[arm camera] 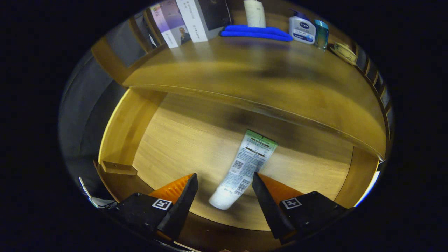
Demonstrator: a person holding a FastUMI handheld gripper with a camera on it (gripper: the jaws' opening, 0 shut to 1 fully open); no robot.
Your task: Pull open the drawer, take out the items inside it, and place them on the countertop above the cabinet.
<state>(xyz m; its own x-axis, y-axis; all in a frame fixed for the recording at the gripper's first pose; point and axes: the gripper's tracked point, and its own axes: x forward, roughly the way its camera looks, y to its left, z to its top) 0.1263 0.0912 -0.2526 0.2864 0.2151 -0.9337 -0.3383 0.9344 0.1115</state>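
Claw (224, 180) open, tube (243, 170) btwn fingers, in drawer (126, 126)

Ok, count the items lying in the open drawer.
1: a white tube on the drawer floor, lying between the open gripper fingers. Countertop overhang may hide others.

Home bathroom/vanity: wood cabinet (245, 77) w/ lotion bottles (302, 30), towel (257, 32).
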